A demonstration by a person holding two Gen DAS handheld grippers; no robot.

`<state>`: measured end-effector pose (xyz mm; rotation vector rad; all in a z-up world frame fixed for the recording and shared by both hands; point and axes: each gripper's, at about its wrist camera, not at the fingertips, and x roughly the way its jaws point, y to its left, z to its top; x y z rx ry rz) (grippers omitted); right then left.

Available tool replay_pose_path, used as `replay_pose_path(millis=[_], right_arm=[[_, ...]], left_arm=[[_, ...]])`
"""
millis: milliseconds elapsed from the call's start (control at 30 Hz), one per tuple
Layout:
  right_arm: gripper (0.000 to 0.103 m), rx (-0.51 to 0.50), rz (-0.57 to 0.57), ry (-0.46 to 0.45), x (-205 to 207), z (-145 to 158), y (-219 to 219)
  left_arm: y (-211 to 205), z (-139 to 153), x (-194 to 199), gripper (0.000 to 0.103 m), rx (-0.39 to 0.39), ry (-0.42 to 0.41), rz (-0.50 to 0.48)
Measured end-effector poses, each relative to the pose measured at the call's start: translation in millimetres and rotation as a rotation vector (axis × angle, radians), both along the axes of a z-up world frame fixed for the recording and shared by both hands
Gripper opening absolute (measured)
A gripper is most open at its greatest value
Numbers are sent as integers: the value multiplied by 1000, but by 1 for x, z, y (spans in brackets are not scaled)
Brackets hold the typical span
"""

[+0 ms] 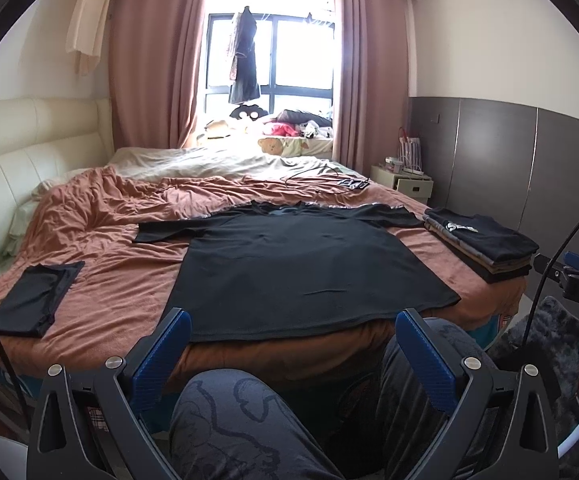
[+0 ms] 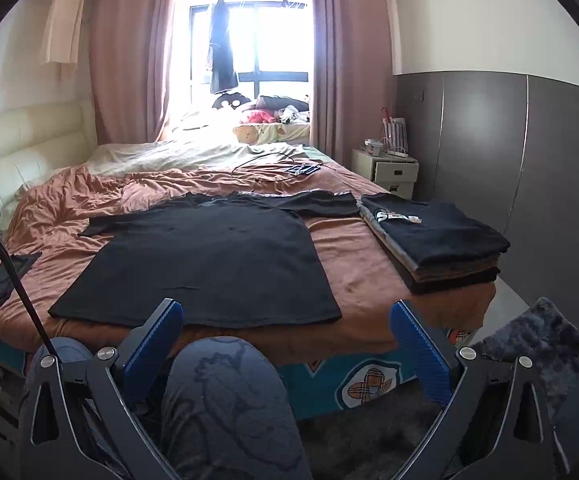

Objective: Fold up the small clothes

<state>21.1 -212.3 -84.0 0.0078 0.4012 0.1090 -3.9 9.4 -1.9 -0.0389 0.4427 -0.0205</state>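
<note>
Both grippers' fingers spread, empty; left gripper [image 1: 293, 344], right gripper [image 2: 285, 336]; black shirt [image 1: 289, 272] flat on bed [image 1: 109, 280].

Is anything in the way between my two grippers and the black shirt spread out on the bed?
Nothing visible. The flat black T-shirt lies directly ahead of the open left gripper and right gripper, past only the bed's near edge.

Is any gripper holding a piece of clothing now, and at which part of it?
Nothing is held. The left gripper and the right gripper are both open, short of the black T-shirt, which lies flat on the bed.
</note>
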Motion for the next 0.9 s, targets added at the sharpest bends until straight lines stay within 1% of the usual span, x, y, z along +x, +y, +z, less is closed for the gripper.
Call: replay_pose_path(millis=[133,267,467,633,800,900], right_arm=[[103,8,1,11,3,-3,-2],[103,9,14,10,3,-4,-1],[103,43,22,18,1,-1,-4],[103,44,22,5,-4,0,-8],[103,41,25,10,-5,0,-7],[103,38,24,7,-7,1,-7]], left_arm=[[-4,0,-1,103,14,-2,2],[-7,0,-2,103,11,-2,10],[-13,8,-4,103,42,-5,20],[-17,12,-9,103,63,-8,20],[-17,12,-10,103,49,-8,13],[-17,14,-10,103,55,-8,10]])
